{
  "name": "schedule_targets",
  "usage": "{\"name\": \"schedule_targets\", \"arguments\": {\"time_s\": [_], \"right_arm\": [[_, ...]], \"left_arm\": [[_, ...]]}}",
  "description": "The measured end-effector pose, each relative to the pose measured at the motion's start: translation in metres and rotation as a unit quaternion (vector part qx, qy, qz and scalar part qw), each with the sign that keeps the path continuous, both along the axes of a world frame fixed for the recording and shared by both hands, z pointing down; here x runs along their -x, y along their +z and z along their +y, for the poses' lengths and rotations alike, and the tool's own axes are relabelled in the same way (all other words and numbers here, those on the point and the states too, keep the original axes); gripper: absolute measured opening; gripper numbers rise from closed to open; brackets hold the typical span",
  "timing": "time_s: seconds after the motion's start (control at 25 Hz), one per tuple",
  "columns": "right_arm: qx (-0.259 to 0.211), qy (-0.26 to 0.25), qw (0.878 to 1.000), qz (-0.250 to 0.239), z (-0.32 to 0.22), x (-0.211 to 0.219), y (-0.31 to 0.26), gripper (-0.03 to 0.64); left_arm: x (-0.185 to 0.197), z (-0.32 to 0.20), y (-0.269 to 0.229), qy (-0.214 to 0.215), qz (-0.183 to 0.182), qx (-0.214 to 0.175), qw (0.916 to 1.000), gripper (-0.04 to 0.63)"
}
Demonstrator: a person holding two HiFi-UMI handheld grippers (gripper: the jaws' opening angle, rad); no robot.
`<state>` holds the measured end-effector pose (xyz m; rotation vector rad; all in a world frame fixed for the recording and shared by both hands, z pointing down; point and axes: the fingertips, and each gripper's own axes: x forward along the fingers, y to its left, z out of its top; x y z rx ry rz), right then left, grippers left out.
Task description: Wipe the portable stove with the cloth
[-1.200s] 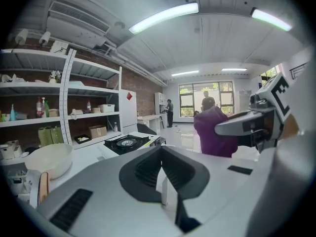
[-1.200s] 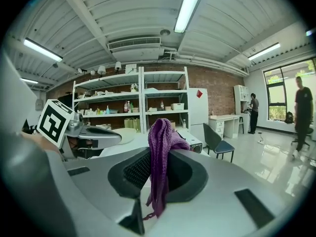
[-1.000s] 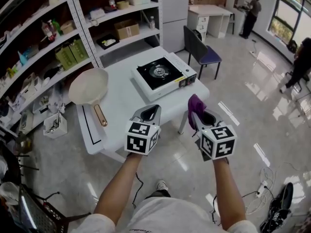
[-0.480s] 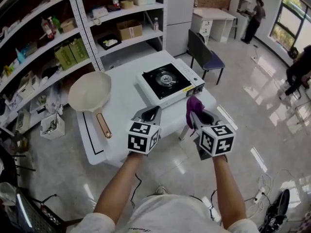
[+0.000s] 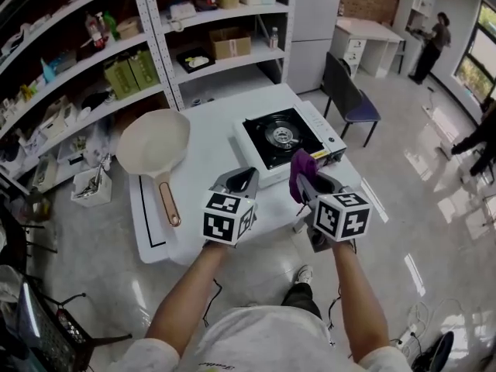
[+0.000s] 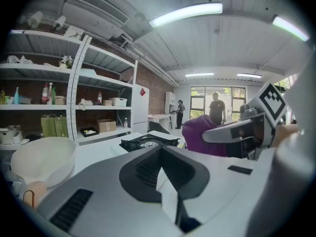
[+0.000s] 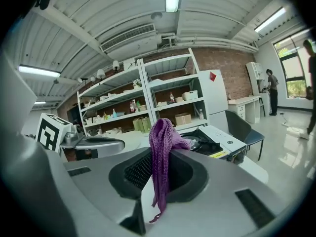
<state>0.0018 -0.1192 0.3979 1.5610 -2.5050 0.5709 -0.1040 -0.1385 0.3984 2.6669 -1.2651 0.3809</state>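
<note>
Clamped the cloth (image 5: 299,166) in the right gripper (image 5: 307,186) near the portable stove (image 5: 288,135), poised for wiping; held the left gripper (image 5: 240,181) closed, empty.

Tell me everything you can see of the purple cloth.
The purple cloth looks loosely knitted, bunched into a narrow fold. The right gripper is shut on it: a rounded bunch stands above the jaws, and a thin tail trails back between them. It is held in the air just short of the portable stove; only the jaws touch it.
</note>
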Motion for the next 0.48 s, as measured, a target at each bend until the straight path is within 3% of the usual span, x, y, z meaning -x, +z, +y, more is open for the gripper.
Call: {"name": "schedule_targets", "arguments": {"time_s": [0.24,0.48], "right_arm": [[0.021,-0.043,0.996,-0.072,-0.043,0.009,0.016,0.046],[0.067,-0.06,0.983,-0.162,-0.077,0.008,0.036,0.046]], "left_arm": [[-0.003,-0.026,0.009,-0.049,-0.005,0.006,0.9987,0.002],[-0.009,-0.042,0.014,-0.105,0.007,0.027,0.994,0.002]]}}
